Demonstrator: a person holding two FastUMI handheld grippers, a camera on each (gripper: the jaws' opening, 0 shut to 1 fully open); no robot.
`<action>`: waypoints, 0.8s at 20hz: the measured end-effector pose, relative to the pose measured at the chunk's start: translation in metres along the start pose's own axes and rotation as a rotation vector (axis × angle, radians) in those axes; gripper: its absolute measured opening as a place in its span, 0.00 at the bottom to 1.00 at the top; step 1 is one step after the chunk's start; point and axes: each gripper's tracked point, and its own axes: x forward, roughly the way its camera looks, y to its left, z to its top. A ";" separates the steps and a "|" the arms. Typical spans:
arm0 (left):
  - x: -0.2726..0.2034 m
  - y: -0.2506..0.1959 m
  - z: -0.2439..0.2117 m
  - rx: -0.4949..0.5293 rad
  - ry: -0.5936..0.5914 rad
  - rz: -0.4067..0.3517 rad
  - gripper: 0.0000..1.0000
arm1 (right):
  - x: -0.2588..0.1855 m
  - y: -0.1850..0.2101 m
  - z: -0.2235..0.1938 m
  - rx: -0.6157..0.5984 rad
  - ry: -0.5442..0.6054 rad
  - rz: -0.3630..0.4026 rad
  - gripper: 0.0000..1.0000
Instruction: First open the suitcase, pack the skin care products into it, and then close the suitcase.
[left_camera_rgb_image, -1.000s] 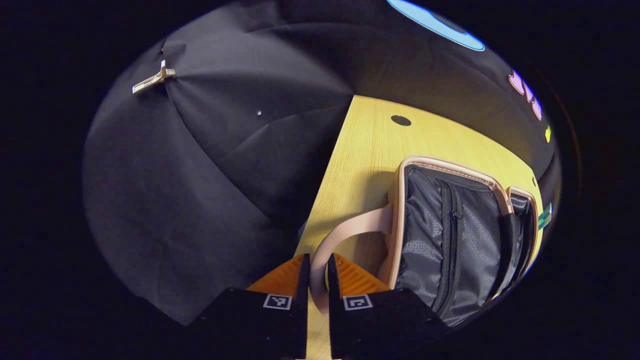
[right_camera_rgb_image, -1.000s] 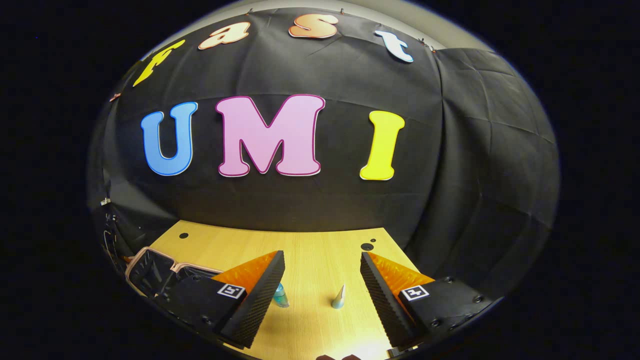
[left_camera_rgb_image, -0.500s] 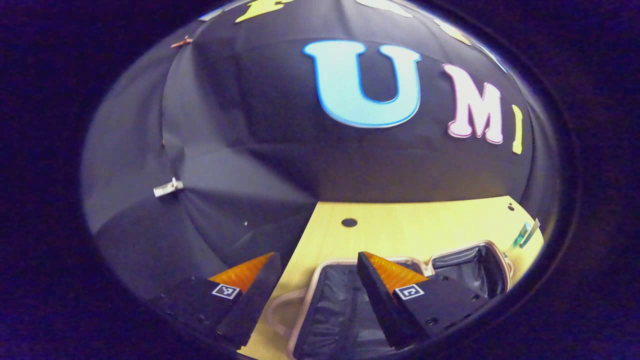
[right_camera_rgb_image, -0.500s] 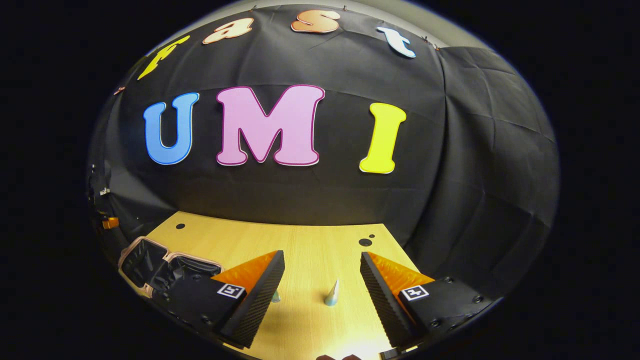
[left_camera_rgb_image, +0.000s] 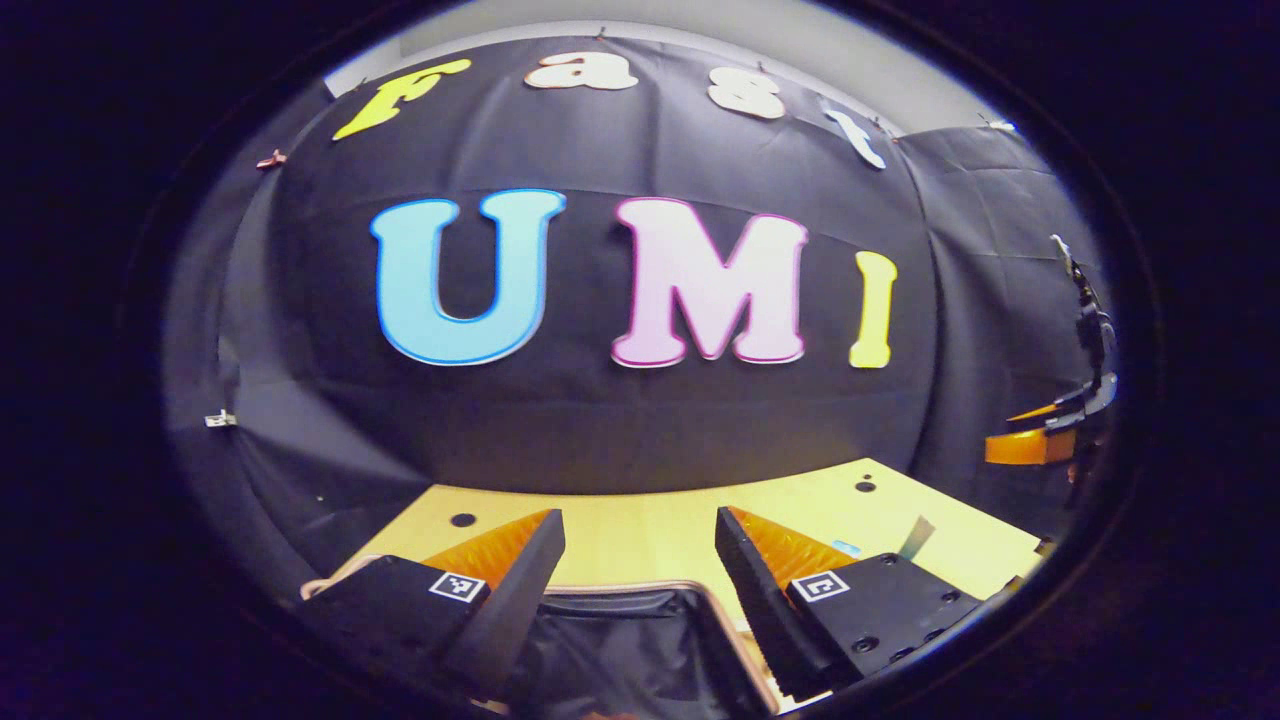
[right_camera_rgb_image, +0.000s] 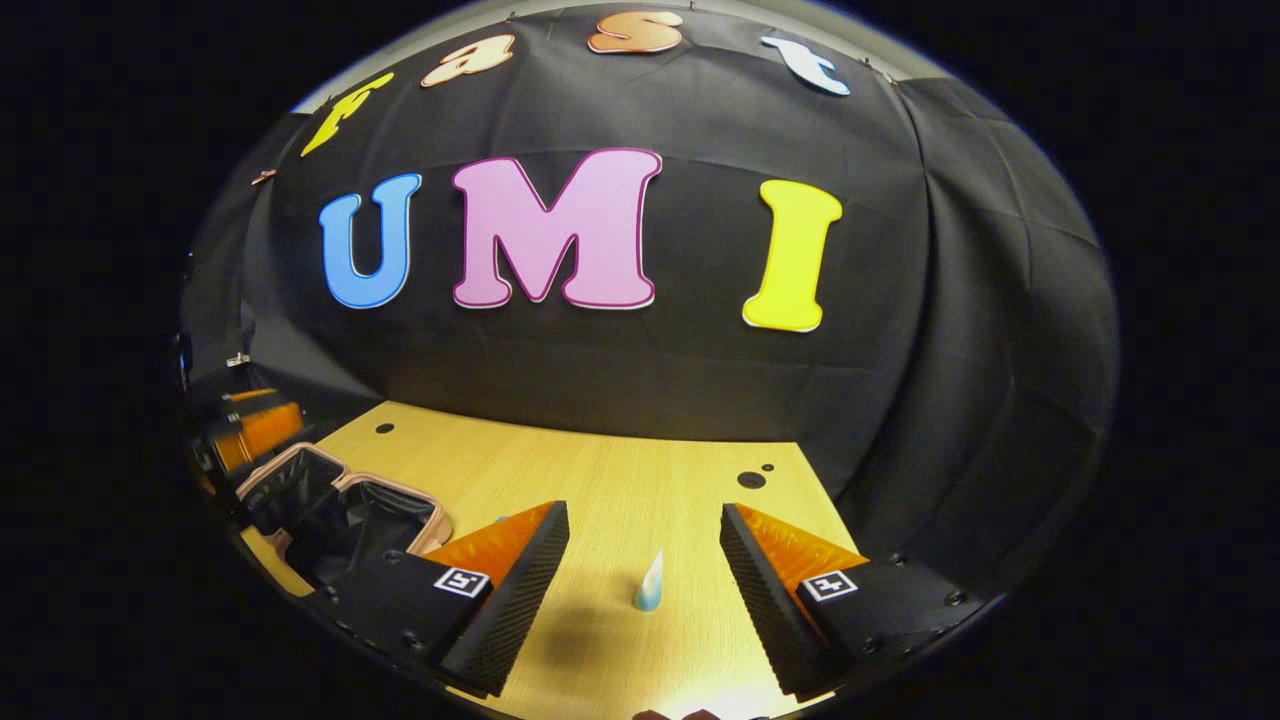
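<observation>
The suitcase (left_camera_rgb_image: 640, 588) lies open on the wooden table, pink-rimmed with dark lining, just below my left gripper (left_camera_rgb_image: 638, 520), which is open with nothing between its fingers. In the right gripper view the open suitcase (right_camera_rgb_image: 330, 500) sits at the left, both halves showing their lining. A small pale-blue skin care tube (right_camera_rgb_image: 650, 585) stands upright on the table just ahead of my open right gripper (right_camera_rgb_image: 644, 510), between the lines of its fingers and untouched. The left gripper view shows the same tube (left_camera_rgb_image: 915, 537) at the right, beside a small blue item (left_camera_rgb_image: 845, 547).
The wooden table (right_camera_rgb_image: 620, 470) has small dark holes near its back edge (right_camera_rgb_image: 750, 480). The black cloth wall rises close behind it. My right gripper (left_camera_rgb_image: 1040, 445) shows at the far right of the left gripper view, and my left gripper (right_camera_rgb_image: 255, 430) at the far left of the right gripper view.
My left gripper let go of the suitcase's pink handle, opened, rose and swung round to face the back wall. My right gripper stayed open and shifted slightly toward the tube.
</observation>
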 end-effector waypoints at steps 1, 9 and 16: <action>0.011 -0.035 -0.016 0.019 0.032 -0.032 0.95 | 0.004 -0.001 -0.007 -0.006 0.010 0.018 0.96; 0.089 -0.160 -0.104 0.072 0.167 -0.124 0.97 | 0.053 -0.002 -0.057 -0.067 0.100 0.190 0.97; 0.152 -0.146 -0.186 0.076 0.322 -0.031 0.98 | 0.077 -0.012 -0.081 -0.059 0.150 0.216 0.97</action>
